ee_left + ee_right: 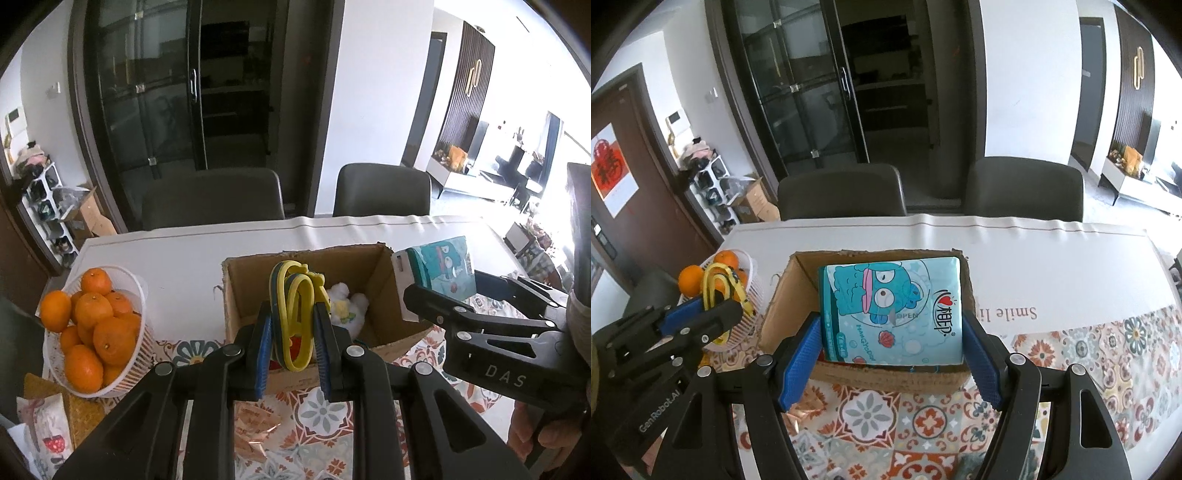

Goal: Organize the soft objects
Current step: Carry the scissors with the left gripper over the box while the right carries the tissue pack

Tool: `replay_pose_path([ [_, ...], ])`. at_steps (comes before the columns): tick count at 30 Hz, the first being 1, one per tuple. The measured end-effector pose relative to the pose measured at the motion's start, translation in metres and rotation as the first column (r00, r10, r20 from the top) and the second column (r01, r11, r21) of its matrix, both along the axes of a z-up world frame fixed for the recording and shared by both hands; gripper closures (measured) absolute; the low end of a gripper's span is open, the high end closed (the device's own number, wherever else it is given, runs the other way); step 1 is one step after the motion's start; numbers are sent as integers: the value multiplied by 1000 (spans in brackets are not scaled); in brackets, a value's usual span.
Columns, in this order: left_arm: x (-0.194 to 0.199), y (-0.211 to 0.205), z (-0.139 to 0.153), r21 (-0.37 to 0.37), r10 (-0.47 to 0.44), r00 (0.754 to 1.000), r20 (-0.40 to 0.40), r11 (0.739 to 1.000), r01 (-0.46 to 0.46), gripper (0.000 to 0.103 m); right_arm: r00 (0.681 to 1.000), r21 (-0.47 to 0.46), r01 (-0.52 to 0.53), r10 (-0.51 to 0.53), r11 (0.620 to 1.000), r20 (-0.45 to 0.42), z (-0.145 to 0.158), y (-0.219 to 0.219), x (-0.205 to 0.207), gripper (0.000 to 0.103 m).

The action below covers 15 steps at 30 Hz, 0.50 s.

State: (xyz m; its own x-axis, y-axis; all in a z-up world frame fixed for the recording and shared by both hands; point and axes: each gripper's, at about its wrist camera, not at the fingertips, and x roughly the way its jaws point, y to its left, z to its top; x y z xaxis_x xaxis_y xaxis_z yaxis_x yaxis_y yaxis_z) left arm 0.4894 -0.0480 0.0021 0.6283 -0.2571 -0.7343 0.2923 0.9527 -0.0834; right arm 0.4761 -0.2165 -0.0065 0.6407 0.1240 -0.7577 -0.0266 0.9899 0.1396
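Left gripper (291,332) clamped on yellow bands (293,314) above the cardboard box (384,291). Right gripper (892,354) squeezing tissue pack (892,310) over the same box.

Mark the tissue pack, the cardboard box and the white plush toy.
tissue pack (892,312), right wrist view, printed front face.
cardboard box (384,295), left wrist view, inner right wall.
white plush toy (347,308), left wrist view, its body.

Both wrist views look forward, close over the shared cardboard box (310,291) (790,291).
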Motion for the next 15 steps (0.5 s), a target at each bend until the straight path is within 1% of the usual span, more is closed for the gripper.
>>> replay_pose_path([
  [15, 47, -11, -34, 35, -1, 995, -105, 999, 5, 81, 993, 19, -10, 12, 1000, -121, -38, -8, 46, 29],
])
